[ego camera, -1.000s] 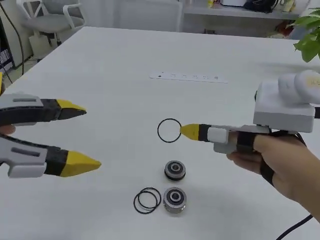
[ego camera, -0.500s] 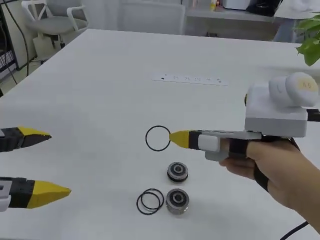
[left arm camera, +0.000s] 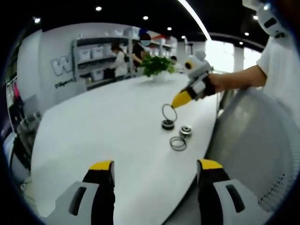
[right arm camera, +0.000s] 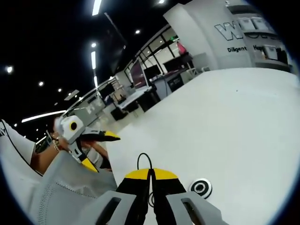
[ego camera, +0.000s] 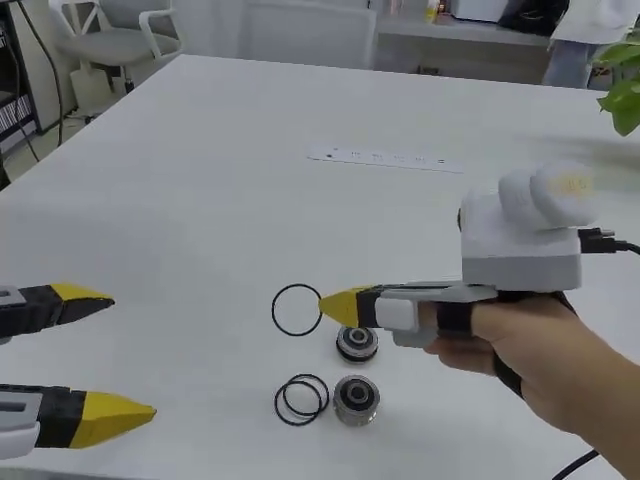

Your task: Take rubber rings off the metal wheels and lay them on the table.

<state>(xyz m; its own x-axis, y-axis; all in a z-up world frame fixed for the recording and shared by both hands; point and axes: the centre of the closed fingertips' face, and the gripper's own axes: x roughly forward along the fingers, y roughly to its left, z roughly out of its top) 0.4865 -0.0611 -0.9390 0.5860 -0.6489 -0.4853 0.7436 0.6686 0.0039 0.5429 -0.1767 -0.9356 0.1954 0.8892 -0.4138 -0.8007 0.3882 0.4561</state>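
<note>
The yellow-tipped left tongs [ego camera: 130,355] are cut off by the head view's left edge. The right tongs [ego camera: 323,303] hide the top of one silver metal wheel [ego camera: 357,346] and, in the right gripper view, part of the thin black rubber ring [right arm camera: 144,154].

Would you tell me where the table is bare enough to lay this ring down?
Free: the broad table patch between the power strip and the held ring, and the stretch between the laid rings and the left tongs. Crowded around both wheels.

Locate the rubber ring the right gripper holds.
Head view, centre: the rubber ring is pinched at the tip of the right gripper, just up-left of the farther metal wheel; two loose rings lie nearer the person.
</note>
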